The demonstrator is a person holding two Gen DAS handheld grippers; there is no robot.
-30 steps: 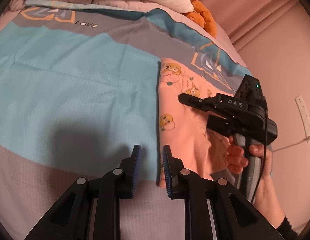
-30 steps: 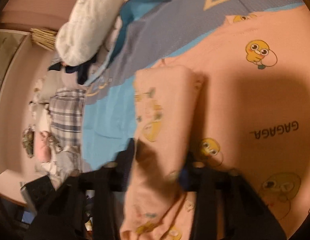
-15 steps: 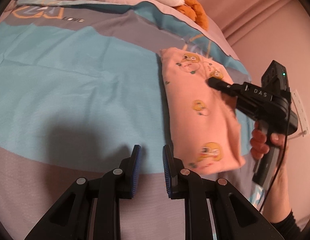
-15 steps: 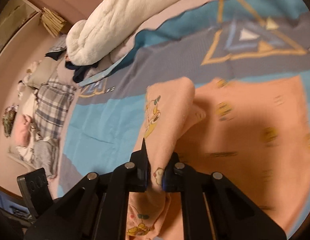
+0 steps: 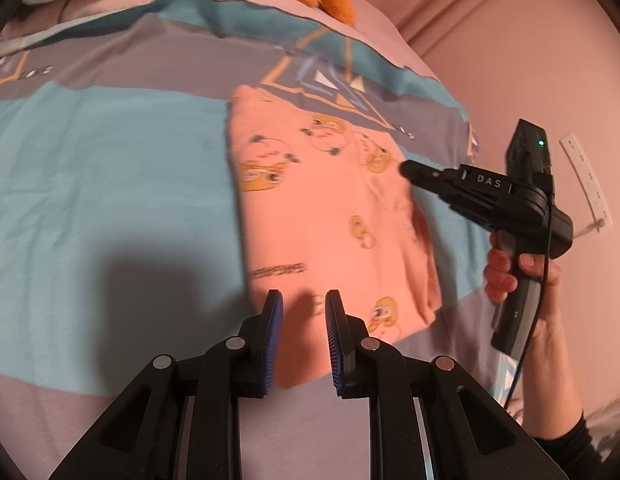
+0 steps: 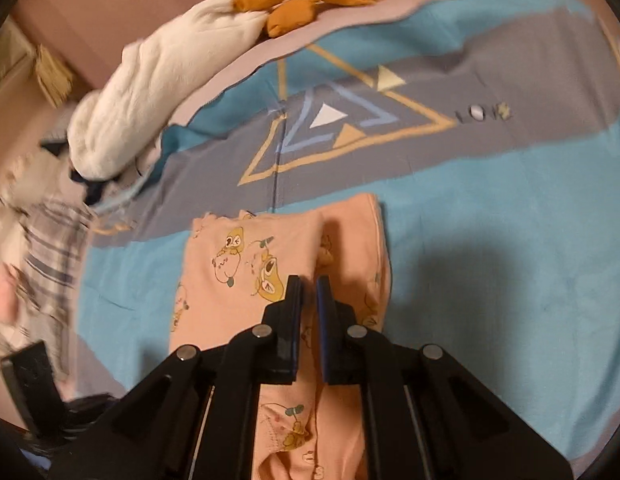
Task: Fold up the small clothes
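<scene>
The pink garment (image 5: 325,216) is laid folded on the bed cover (image 5: 110,184). The left gripper (image 5: 304,308) is held open, empty. The right gripper (image 6: 308,292) is nearly closed, holding nothing.

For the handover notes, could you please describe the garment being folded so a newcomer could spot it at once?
Start from the bedspread with its blue and grey bands. On its blue band, just below the yellow-outlined triangle print, lies the peach garment, folded into a long strip. Its yellow cartoon duck prints set it apart from the plain white plush and the plaid cloth.
</scene>
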